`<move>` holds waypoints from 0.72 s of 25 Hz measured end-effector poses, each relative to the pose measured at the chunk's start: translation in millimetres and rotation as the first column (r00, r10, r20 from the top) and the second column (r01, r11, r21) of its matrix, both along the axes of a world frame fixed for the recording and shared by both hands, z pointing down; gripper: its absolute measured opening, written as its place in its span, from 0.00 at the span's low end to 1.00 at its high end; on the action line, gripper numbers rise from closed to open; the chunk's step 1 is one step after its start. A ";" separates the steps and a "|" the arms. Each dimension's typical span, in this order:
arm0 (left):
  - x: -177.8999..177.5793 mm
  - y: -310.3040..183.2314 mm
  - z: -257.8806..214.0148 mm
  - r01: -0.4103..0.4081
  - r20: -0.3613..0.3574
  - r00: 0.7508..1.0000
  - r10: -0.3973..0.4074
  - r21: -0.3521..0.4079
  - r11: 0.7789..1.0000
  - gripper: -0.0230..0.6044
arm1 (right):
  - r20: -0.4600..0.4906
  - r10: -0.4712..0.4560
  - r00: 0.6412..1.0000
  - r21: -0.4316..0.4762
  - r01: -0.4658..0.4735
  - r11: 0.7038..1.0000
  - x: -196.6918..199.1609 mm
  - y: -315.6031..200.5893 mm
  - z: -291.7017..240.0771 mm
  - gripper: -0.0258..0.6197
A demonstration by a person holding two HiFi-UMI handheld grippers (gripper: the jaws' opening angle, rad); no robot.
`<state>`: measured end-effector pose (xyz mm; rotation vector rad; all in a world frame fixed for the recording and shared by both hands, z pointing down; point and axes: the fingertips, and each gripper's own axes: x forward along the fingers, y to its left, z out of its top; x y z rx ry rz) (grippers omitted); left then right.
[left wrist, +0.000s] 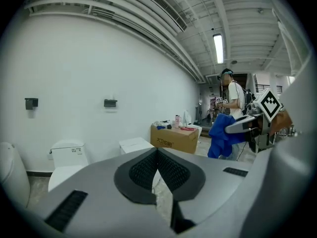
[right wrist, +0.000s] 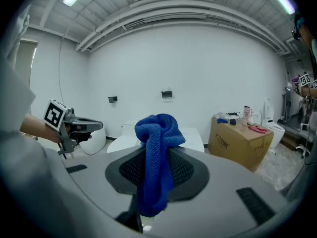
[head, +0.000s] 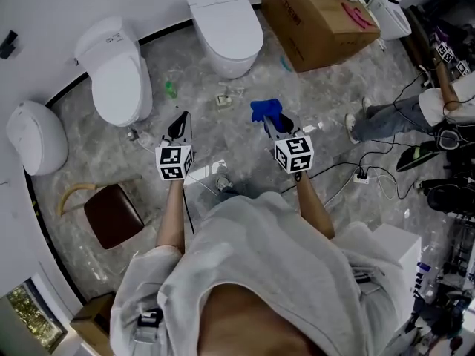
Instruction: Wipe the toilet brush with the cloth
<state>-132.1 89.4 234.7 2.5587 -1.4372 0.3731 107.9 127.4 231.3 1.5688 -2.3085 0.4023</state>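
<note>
My right gripper is shut on a blue cloth, which bunches above its jaws and hangs down between them. It is held in the air over the marble floor, in front of a toilet. My left gripper hovers a hand's width to the left, jaws shut with nothing between the pads. In the left gripper view the right gripper and its cloth show at the right. The right gripper view shows the left gripper at the left. I cannot make out a toilet brush in any view.
Two white toilets stand ahead, a third white fixture at the left wall. A cardboard box sits far right, a brown stool near left. Cables and another person are to the right. Small litter lies on the floor.
</note>
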 end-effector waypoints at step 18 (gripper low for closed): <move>34.8 -108.5 75.1 0.029 0.078 0.997 -0.019 -0.128 0.991 0.07 | 0.059 -0.057 0.997 -0.077 0.062 0.995 16.8 -132.5 71.5 0.20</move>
